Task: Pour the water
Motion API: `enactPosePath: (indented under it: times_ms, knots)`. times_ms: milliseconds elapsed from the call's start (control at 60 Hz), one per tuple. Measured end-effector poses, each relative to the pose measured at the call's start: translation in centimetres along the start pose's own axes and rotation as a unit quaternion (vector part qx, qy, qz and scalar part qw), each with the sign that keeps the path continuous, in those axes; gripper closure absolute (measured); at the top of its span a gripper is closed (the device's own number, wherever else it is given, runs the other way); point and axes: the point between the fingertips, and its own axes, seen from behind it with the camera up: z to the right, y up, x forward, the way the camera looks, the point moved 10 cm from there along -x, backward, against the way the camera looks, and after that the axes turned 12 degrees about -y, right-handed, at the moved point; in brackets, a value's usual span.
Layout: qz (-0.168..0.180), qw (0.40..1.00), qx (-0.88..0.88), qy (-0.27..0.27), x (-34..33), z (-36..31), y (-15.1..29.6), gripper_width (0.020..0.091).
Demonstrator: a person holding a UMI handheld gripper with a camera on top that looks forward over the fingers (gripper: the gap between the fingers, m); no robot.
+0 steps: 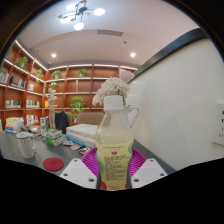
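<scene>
Two white fingers of the gripper (115,172) are seen closed against the lower body of a clear plastic bottle (116,145), one at each side, with the pink pads (92,160) showing behind the label. The bottle is thus clamped between them, directly ahead of the camera and very close to it. Its long axis stands upright, the neck and cap topmost, and a pale liquid can be made out through the wall; whether the base rests on the table (20,158) or is lifted clear cannot be told. To the left of the fingers and a little beyond them a grey mug (26,144) with a handle is stood on the table, and a small red lid (53,164) lies nearer, between mug and bottle. The mug is judged the likely target of the pour, so the bottle would have to be carried leftward and tipped, neck toward the mug. Farther back, a vase of flowers (108,90) and lit shelves (25,85) are seen.
</scene>
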Motion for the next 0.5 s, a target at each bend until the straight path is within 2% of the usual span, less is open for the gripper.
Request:
enactPosePath:
  times_ms: [150, 250, 333, 500]
  knots:
    - [0.003, 1.000, -0.014, 0.000, 2.5, -0.4, 0.7, 0.0767]
    - [-0.002, 0.999, -0.034, -0.009, -1.3, -1.0, 0.5, 0.0767]
    - [-0.006, 0.997, -0.079, -0.003, -1.2, -2.3, 0.6, 0.0767]
    - [0.019, 0.969, -0.244, 0.027, -1.2, -7.3, 2.1, 0.0767]
